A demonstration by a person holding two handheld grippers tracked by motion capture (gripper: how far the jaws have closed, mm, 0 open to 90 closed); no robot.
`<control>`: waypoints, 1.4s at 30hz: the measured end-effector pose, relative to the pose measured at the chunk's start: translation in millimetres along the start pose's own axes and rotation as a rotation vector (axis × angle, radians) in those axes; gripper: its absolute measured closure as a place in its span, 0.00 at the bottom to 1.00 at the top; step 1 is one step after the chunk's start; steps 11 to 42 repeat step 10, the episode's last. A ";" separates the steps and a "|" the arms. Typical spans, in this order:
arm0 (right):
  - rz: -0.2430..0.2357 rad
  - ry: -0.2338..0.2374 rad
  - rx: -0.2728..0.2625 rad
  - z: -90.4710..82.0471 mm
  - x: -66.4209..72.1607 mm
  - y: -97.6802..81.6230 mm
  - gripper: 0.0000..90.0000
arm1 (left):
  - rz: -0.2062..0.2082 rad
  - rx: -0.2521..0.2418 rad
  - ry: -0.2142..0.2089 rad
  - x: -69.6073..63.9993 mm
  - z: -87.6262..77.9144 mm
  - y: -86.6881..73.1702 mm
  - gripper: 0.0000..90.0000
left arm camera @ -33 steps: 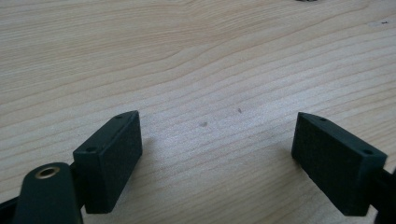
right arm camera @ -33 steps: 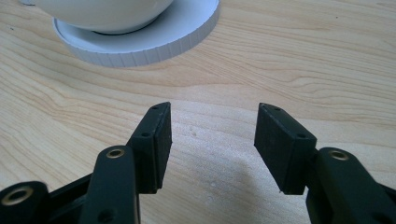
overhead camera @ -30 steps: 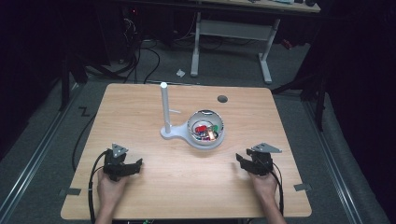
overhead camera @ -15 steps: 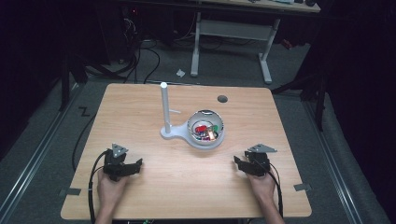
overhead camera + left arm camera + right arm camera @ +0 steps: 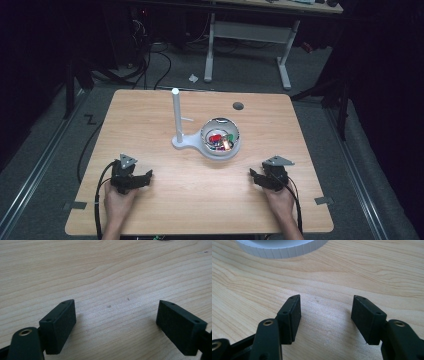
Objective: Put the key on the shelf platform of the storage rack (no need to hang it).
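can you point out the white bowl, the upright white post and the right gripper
white bowl (image 5: 208,148): high view, on its front left outer wall.
upright white post (image 5: 176,115): high view, halfway up the shaft.
right gripper (image 5: 325,312): right gripper view, midway between its two open jaw tips, over bare wood.

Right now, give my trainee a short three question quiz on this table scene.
1. True or false: the right gripper holds a piece from the white bowl.
2. The white post stands on which side of the bowl in the high view: A left, B right, C in front?
3. What lies between the left gripper's jaws?

Key: 1 false, its jaws have just been opening, nothing between them. 2 A. 3 Bare table.
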State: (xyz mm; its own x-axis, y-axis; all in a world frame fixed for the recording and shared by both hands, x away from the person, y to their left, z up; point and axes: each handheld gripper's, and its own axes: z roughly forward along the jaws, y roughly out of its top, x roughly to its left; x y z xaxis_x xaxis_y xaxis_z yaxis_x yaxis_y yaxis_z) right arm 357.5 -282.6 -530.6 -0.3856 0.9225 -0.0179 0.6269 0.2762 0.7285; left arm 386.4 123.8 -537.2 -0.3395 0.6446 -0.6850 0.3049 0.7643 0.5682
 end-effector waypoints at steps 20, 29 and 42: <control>0.005 -0.006 0.001 0.3 -0.3 0.2 0.43 | -0.008 0.001 0.005 -0.7 -0.2 -0.3 0.18; 0.005 -0.006 0.001 0.3 -0.3 0.2 0.43 | -0.008 0.001 0.005 -0.7 -0.2 -0.3 0.18; 0.005 -0.006 0.001 0.3 -0.3 0.2 0.43 | -0.008 0.001 0.005 -0.7 -0.2 -0.3 0.18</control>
